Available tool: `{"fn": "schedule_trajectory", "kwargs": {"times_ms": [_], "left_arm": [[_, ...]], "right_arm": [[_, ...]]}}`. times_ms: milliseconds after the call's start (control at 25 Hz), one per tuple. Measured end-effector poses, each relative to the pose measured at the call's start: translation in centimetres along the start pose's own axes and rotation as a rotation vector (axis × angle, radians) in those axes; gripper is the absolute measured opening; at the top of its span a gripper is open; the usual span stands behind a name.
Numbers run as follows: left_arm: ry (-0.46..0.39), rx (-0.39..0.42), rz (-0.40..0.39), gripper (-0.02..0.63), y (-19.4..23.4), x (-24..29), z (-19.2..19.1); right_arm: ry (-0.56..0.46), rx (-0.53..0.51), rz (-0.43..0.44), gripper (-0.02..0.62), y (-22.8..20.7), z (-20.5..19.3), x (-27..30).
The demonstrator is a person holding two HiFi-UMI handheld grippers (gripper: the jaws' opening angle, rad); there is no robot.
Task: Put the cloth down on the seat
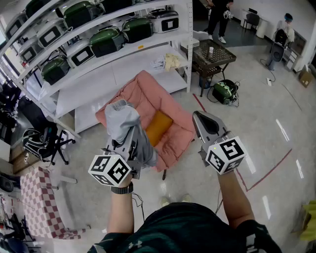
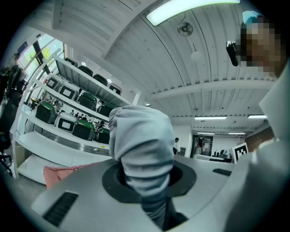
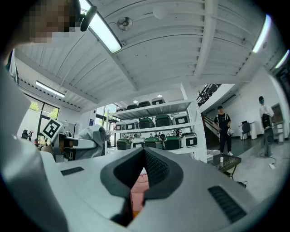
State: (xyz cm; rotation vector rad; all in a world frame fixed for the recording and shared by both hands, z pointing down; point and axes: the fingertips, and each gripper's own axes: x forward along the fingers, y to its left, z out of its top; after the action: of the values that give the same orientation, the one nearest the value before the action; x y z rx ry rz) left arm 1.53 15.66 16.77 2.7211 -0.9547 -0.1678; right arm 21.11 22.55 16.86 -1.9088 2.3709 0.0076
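A grey cloth (image 1: pixel 123 121) bulges up out of my left gripper (image 1: pixel 129 144), which is shut on it and holds it in the air over the left part of the pink seat (image 1: pixel 148 91). In the left gripper view the cloth (image 2: pixel 140 140) fills the jaws of the left gripper (image 2: pixel 146 181) and hides their tips. An orange cushion (image 1: pixel 159 127) lies on the seat between the two grippers. My right gripper (image 1: pixel 203 118) hovers at the seat's right side, shut and holding nothing; in its own view the right gripper (image 3: pixel 144 154) shows a strip of pink seat below the meeting tips.
White shelves (image 1: pixel 123 54) with green and white appliances stand behind the seat. A dark side table (image 1: pixel 213 54) and a green appliance (image 1: pixel 224 91) on the floor are at the right. A checked chair (image 1: pixel 42 197) and a black office chair (image 1: pixel 44 141) stand at the left. People (image 1: pixel 217 15) are at the far back.
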Motion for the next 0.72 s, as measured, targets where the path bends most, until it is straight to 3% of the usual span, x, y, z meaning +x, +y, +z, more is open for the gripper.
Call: {"fn": "schedule_trajectory", "kwargs": {"times_ms": [440, 720], "left_arm": [[0.014, 0.007, 0.007, 0.08, -1.2, 0.6, -0.7], [0.024, -0.009, 0.028, 0.081, -1.7, 1.1, -1.5]], "right_arm": [[0.01, 0.001, 0.011, 0.003, -0.9, -0.4, -0.5], [0.025, 0.062, 0.053, 0.005, -1.4, -1.3, -0.7]]}}
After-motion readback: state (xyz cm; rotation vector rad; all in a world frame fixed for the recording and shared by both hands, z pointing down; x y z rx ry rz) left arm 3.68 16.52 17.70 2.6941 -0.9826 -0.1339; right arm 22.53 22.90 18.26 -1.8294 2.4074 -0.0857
